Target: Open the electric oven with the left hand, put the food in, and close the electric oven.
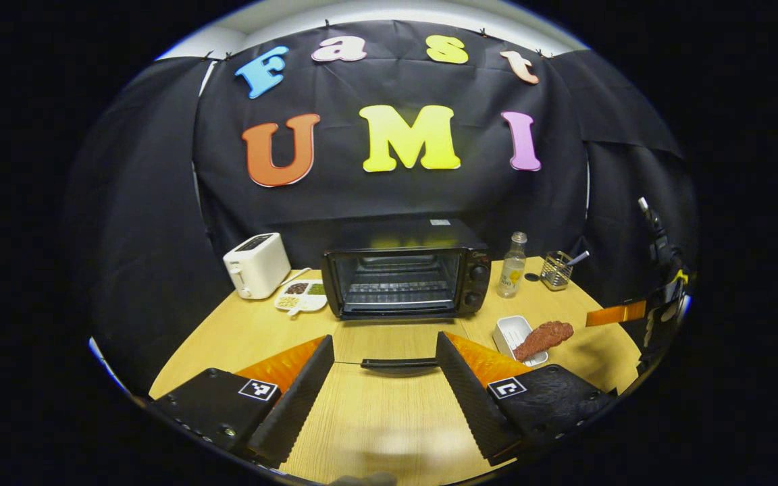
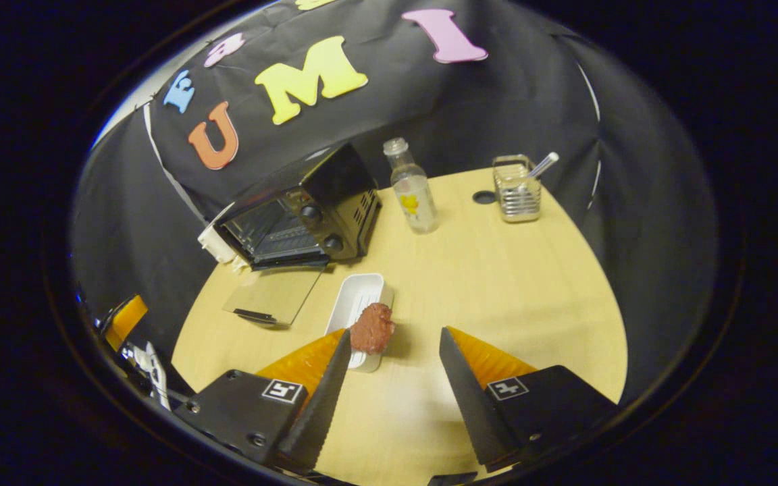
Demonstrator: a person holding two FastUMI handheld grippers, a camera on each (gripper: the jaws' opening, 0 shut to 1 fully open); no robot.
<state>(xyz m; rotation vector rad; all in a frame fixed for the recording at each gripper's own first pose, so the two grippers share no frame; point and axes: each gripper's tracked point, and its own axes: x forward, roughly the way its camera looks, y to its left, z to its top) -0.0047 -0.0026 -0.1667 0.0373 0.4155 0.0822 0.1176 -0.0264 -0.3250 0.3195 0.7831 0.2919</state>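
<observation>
White two-slot toaster (image 1: 257, 264): far ahead of the left claw (image 1: 385, 364), to its left, against the black cloth wall.

White divided dish of grains (image 1: 301, 295): just right of the toaster, beside the oven.

Black electric oven (image 1: 406, 280): straight ahead of the left claw, glass door (image 1: 389, 344) dropped flat on the table, its black handle (image 1: 399, 363) lying between the spread fingers, which grip nothing.

White rectangular tray (image 2: 359, 307): ahead-left of the right claw (image 2: 392, 371).

Reddish-brown drumstick-shaped food (image 2: 371, 328): resting on the tray's near end, just off the right claw's left finger; this claw gapes wide, empty.

Clear glass bottle (image 2: 413, 196), wire caddy (image 2: 516, 190): far ahead, near the wall.

Step, by judgement: door opened; loading comes next. It calls for closing on the food and carrying it leftward onto the oven rack.

Surface: pale wooden table (image 2: 497, 283), booth draped in black.
</observation>
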